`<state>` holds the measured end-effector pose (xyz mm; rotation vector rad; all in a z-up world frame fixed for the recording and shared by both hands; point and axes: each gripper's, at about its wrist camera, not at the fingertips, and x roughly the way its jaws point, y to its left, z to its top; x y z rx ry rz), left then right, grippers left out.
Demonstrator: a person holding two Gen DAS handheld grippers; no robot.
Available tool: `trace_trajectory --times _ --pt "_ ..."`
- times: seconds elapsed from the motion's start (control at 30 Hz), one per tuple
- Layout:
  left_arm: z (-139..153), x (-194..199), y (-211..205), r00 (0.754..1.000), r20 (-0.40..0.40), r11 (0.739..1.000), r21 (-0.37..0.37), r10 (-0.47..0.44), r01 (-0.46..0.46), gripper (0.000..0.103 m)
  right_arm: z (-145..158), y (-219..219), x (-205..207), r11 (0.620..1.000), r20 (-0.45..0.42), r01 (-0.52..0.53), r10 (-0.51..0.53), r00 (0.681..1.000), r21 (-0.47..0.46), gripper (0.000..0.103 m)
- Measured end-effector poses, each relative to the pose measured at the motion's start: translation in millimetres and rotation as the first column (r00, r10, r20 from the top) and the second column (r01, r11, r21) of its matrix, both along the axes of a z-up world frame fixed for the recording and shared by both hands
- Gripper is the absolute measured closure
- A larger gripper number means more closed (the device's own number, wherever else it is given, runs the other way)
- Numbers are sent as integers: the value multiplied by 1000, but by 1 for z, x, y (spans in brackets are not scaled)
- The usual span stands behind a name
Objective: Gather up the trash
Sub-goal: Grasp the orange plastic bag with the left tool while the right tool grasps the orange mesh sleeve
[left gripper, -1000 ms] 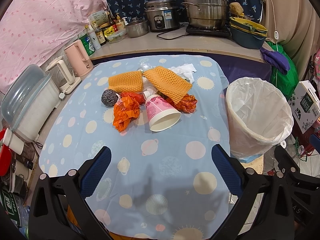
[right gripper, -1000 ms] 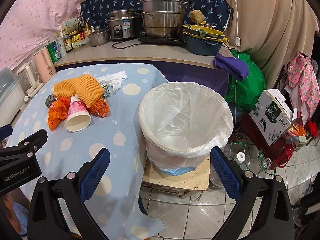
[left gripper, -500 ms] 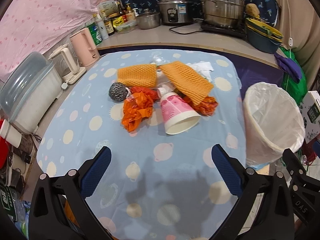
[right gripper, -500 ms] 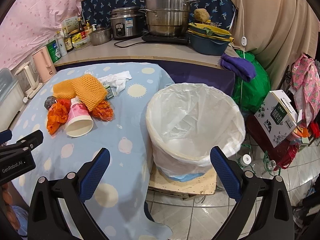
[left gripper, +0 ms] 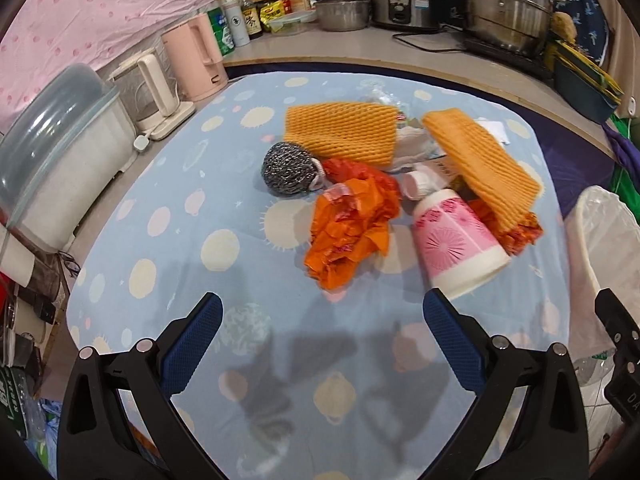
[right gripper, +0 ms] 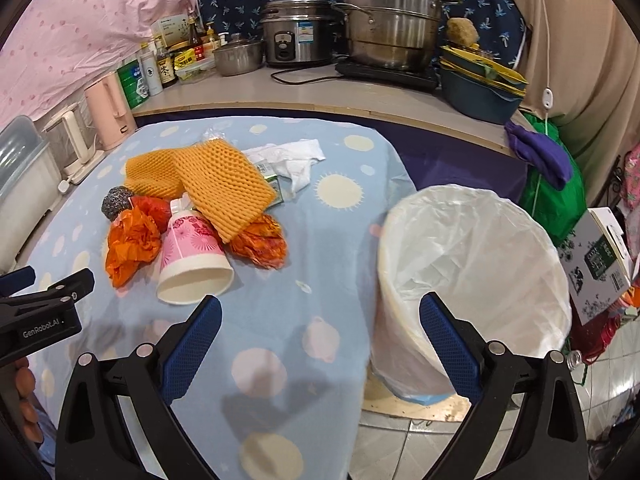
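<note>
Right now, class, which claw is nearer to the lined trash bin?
Right. The right claw hangs beside the trash bin; the left claw is over the table, left of it.

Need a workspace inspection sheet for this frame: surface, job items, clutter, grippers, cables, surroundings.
Surface: table under blue dotted cloth.
Job's things: pink paper cup on its side, orange wrapper, two foam nets, steel scourer, white tissue; lined bin beside table, nothing seen inside.
Clutter: kettles, bottles along counter.
Grippers: left gripper and right gripper open, empty.
Cables: black cord on counter.
Surroundings: pots, rice cooker, curtain.
</note>
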<state>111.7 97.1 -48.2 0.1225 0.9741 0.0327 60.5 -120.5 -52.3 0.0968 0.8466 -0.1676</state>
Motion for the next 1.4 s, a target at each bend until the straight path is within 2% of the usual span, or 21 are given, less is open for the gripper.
trace_trajectory --times 0.17,0.33,0.6,0.7,0.77,0.8,0.83,0.87,0.93,1.2,1.3,1.4 --pt "-12 29 13 1000 -13 1000 -24 2 -2 7 -8 8 23 999 -6 -1 1 1000 34 11" --pt "-27 59 19 999 -44 997 -73 -5 2 7 -14 15 38 1000 -8 -7 7 1000 19 11" --pt "-53 88 19 997 -72 996 -86 1 -7 8 -21 12 58 1000 -27 3 -2 1000 22 15" --pt "-61 94 18 995 -95 994 -109 -9 -1 21 -22 12 64 1000 -25 -2 2 1000 28 15" --pt "-66 98 19 992 -124 990 -144 -19 1 36 -23 13 69 999 -24 -10 11 1000 42 16" --pt "-68 99 20 991 -131 987 -163 -23 2 39 -23 13 71 999 -23 -12 13 1000 47 17" --pt "-68 100 20 991 -132 985 -175 -26 2 46 -24 14 74 999 -22 -13 14 1000 48 20" --pt "-68 100 19 991 -131 985 -175 -32 9 55 -24 15 78 999 -23 -16 17 1000 49 21" --pt "-68 98 16 991 -130 985 -169 -41 19 66 -24 15 84 998 -18 -23 24 1000 55 24" --pt "-63 91 15 992 -118 982 -185 -55 32 81 -27 10 115 994 11 -42 42 999 101 35" --pt "-61 88 14 992 -112 983 -182 -58 37 83 -34 6 127 988 10 -52 51 999 146 39" --pt "-58 85 14 992 -109 982 -183 -62 42 85 -41 6 135 985 -9 -60 63 998 161 58"
